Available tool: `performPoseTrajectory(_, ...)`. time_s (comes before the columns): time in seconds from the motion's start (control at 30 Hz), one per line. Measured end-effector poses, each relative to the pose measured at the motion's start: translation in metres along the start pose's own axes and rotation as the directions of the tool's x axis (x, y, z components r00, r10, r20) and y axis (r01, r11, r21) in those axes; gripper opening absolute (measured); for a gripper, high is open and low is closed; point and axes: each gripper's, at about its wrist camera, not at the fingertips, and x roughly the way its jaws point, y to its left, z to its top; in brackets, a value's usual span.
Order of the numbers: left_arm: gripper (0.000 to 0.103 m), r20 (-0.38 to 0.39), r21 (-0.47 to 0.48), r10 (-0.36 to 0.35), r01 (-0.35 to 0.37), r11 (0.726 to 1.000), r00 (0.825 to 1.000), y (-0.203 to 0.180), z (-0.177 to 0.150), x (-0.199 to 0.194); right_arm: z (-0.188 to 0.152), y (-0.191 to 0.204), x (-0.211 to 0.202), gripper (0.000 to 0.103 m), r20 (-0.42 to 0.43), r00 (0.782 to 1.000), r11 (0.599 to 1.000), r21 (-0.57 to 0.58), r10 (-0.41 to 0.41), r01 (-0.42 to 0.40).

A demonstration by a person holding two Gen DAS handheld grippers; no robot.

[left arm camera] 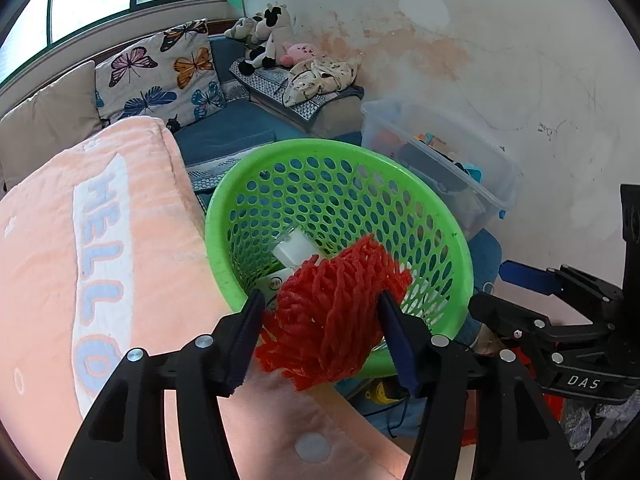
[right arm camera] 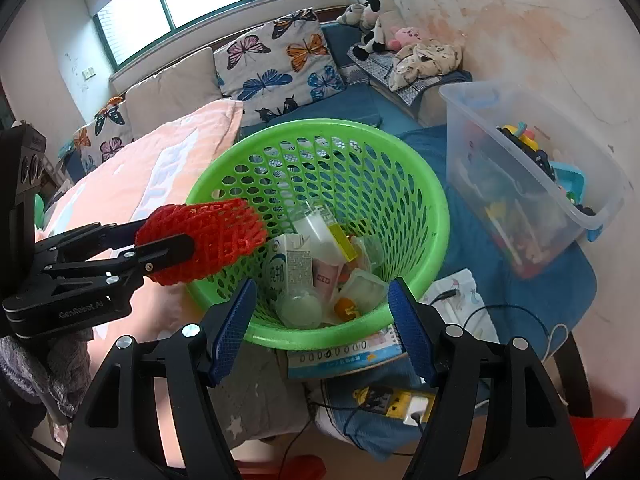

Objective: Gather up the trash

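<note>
My left gripper (left arm camera: 320,316) is shut on a red foam net (left arm camera: 332,320) and holds it over the near rim of a green perforated basket (left arm camera: 340,152). In the right wrist view the red foam net (right arm camera: 216,236) hangs at the left rim of the green basket (right arm camera: 436,196), clamped by the left gripper (right arm camera: 188,246). Inside the basket lie a milk carton (right arm camera: 294,268), plastic cups and wrappers. My right gripper (right arm camera: 322,320) is open and empty, just in front of the basket's near rim. It also shows in the left wrist view (left arm camera: 500,284).
A peach "HELLO" blanket (left arm camera: 100,260) lies left of the basket. A clear plastic bin of toys (right arm camera: 532,184) stands to the right. A booklet (right arm camera: 344,356), a yellow power strip (right arm camera: 396,402) and cables lie below the basket. Butterfly pillows (right arm camera: 280,64) and plush toys sit behind.
</note>
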Motion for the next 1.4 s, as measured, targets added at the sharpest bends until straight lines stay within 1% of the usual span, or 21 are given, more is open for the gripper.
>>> performPoseTrajectory(0.07,0.059,0.003,-0.003,0.005,-0.005,1.000,1.000,0.001,-0.001,-0.001,-0.001,0.000,0.000,0.069,0.001,1.000,1.000,0.003,0.001,-0.001)
performPoseTrajectory(0.4,0.059,0.005,-0.005,0.007,-0.007,1.000,1.000,0.002,-0.002,-0.001,-0.001,0.003,-0.004,0.069,0.010,1.000,1.000,0.001,0.003,-0.003)
performPoseTrajectory(0.43,0.060,0.004,-0.005,0.003,-0.003,1.000,1.000,0.002,-0.002,-0.001,-0.001,0.003,-0.004,0.069,0.010,1.000,1.000,0.001,0.003,-0.003)
performPoseTrajectory(0.47,0.064,0.004,-0.006,0.001,-0.001,1.000,1.000,0.002,-0.002,-0.001,-0.001,0.003,-0.004,0.069,0.009,1.000,1.000,0.000,0.003,-0.003)
performPoseTrajectory(0.5,0.065,0.007,-0.005,0.005,-0.005,1.000,1.000,0.001,-0.002,-0.001,-0.001,0.003,-0.004,0.069,0.010,1.000,1.000,0.000,0.002,-0.002)
performPoseTrajectory(0.67,0.066,0.006,-0.001,0.001,-0.001,1.000,1.000,0.000,-0.002,-0.001,-0.002,0.002,-0.006,0.069,0.007,1.000,1.000,0.006,0.000,0.000)
performPoseTrajectory(0.73,0.069,0.005,-0.003,0.001,-0.001,1.000,1.000,0.000,-0.002,-0.001,-0.002,0.002,-0.006,0.069,0.007,1.000,1.000,0.007,0.000,0.000)
performPoseTrajectory(0.87,0.071,0.011,-0.003,0.002,-0.002,1.000,1.000,0.000,-0.003,-0.003,-0.002,0.001,-0.007,0.069,0.010,1.000,1.000,0.008,0.002,-0.002)
performPoseTrajectory(1.1,0.074,0.040,-0.016,0.015,-0.014,1.000,0.999,0.008,-0.009,-0.019,-0.006,0.008,-0.012,0.069,0.016,1.000,1.000,0.010,0.013,-0.013)
performPoseTrajectory(1.17,0.076,0.051,-0.020,0.023,-0.022,1.000,0.998,0.012,-0.011,-0.026,-0.007,0.012,-0.015,0.072,0.019,1.000,1.000,0.012,0.021,-0.021)
performPoseTrajectory(1.2,0.077,0.058,-0.026,0.028,-0.026,0.999,0.998,0.015,-0.013,-0.031,-0.007,0.014,-0.017,0.077,0.023,0.999,1.000,0.014,0.022,-0.023)
performPoseTrajectory(1.33,0.078,0.086,-0.048,0.046,-0.042,0.998,0.995,0.027,-0.019,-0.049,-0.009,0.027,-0.026,0.079,0.048,0.998,1.000,0.000,0.031,-0.031)
performPoseTrajectory(1.4,0.083,0.105,-0.059,0.057,-0.051,0.997,0.993,0.033,-0.023,-0.060,-0.010,0.035,-0.030,0.081,0.056,0.998,0.999,-0.012,0.036,-0.035)
